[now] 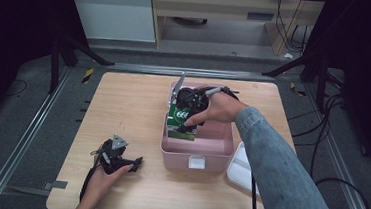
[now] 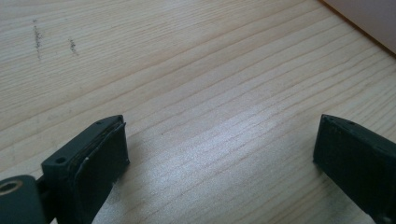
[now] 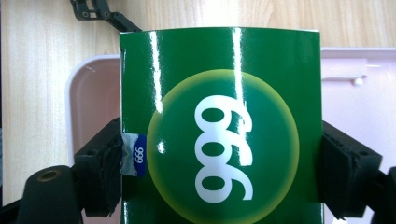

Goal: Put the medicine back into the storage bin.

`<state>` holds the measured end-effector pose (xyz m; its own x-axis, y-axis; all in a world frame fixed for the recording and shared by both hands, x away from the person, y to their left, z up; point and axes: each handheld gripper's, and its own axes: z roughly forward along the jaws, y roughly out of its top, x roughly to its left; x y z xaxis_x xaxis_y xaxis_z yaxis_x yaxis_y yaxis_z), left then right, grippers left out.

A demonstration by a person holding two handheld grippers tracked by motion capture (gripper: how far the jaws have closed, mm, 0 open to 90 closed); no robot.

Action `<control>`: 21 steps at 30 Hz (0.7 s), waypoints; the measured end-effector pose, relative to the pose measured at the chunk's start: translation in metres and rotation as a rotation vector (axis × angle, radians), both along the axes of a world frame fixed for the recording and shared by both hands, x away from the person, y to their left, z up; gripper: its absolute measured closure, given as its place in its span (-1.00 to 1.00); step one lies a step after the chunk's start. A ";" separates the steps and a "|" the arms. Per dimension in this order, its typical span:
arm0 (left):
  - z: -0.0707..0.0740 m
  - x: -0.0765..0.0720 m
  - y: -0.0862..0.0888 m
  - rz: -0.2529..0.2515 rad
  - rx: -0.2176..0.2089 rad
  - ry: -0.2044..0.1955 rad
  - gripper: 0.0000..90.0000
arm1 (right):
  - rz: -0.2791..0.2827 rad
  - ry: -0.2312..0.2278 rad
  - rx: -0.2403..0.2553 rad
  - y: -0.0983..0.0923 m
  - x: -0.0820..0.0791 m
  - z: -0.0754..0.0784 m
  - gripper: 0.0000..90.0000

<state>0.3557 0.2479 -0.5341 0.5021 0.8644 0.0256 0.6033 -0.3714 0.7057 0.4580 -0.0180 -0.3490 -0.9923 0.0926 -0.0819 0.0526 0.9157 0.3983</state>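
Left of the pink bin (image 1: 197, 158), near its front corner, the left tongs (image 1: 138, 161) rest on the wooden worktop (image 1: 123, 109), held by a hand; their jaws stand wide apart with bare wood between them. Over the bin's left half, the right tongs (image 1: 185, 129) grip a green box (image 1: 180, 118) printed with 999, one pad pressed on each side, its lower end inside the bin. Right of the bin, just beside it, lies a white lid (image 1: 241, 166)

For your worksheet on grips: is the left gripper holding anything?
No, the left gripper has its jaws wide apart over the bare wooden table.
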 end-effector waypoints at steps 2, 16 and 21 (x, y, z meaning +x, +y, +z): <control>0.000 0.000 0.000 0.000 0.000 0.000 -0.95 | 0.005 -0.001 -0.002 0.002 -0.001 -0.002 -0.61; 0.000 0.000 0.000 0.000 0.000 -0.001 -0.95 | 0.030 0.008 -0.022 0.012 -0.002 -0.010 -0.62; 0.000 0.000 0.000 0.000 0.000 -0.001 -0.95 | 0.032 0.015 -0.040 0.016 -0.002 -0.017 -0.62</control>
